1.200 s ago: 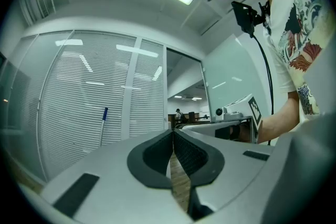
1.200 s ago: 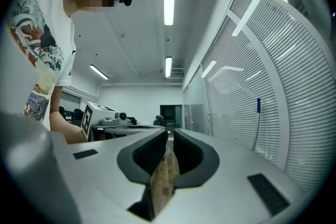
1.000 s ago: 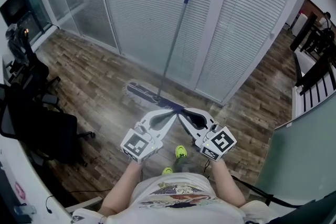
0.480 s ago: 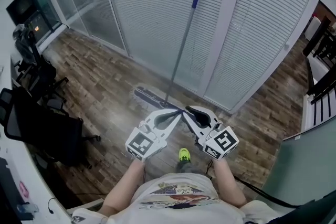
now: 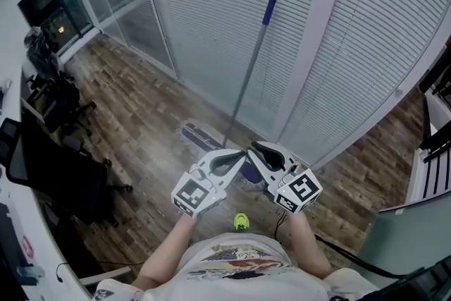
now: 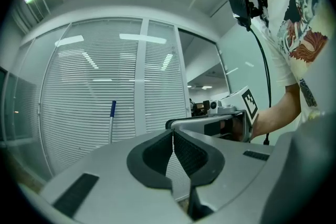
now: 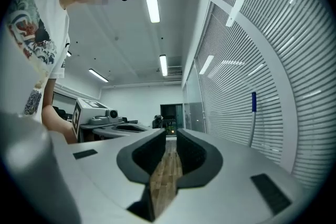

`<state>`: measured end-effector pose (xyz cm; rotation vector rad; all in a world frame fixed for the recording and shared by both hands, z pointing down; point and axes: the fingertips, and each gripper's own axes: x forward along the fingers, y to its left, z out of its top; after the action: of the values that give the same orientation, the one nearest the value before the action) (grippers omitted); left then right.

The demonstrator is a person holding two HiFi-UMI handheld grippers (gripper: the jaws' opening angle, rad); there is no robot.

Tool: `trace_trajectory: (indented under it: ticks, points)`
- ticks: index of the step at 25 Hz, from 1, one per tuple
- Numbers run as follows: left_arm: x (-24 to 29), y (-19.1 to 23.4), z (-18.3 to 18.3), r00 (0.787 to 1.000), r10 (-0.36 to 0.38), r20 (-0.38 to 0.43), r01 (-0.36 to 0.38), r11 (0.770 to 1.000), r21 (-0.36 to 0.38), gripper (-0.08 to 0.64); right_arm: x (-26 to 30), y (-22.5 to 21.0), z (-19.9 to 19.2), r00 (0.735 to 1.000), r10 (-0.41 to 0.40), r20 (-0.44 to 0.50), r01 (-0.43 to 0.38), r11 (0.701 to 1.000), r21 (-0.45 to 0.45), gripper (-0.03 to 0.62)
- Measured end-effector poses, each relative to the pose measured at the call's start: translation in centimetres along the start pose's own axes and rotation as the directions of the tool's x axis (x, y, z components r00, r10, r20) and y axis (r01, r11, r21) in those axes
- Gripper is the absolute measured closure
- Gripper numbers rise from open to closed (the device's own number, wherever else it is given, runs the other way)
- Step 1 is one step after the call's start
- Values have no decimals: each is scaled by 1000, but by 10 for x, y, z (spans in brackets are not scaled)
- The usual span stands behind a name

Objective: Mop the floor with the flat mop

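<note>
Both my grippers are closed and empty. The left gripper (image 5: 242, 156) has its pads meeting. The right gripper (image 5: 252, 147) leaves only a thin slit, through which the wood floor (image 5: 141, 116) shows. Both point level, tips almost touching each other. The mop (image 5: 243, 91) stands just beyond them, and all places below are given from it. Its long axis runs steeply upward: the handle (image 5: 250, 70) rises from the mop head (image 5: 201, 137) on the floor and leans with its blue tip against the blinds (image 5: 204, 10). The head lies flat, with its near end hidden behind my grippers. The shaft's foot sits just past both tips, a little toward the left gripper's side, so I judge neither hand clearly nearer. In each gripper view the handle stands off to one side of the jaws, not between them. A dark chair (image 5: 63, 180) stands well apart on the mop's left, and my green shoe (image 5: 242, 222) is on the near side, behind the grippers. Nothing lies between the tips and the shaft; the jaws would have to open before they could take it.
</note>
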<state>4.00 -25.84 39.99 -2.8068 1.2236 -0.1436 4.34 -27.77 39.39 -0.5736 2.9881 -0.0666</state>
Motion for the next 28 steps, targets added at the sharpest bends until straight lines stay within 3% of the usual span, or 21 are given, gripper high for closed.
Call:
trace_trajectory:
  ticks: [14,23,28]
  points:
    - [98,48,-14,999,33,-29,-33,999,18,546,10,-108,-2,1000,12,10,-12,1000,-5,538]
    - [106,91,-28,998,57,-39,-57,998,7,541,46,-133,-11,1000,-18,2,18,1000,10,537]
    - [122,132,-34,998,49,-31,-49,999,1,502,73,-162,-15,998,-63,-8,63,998,8,537]
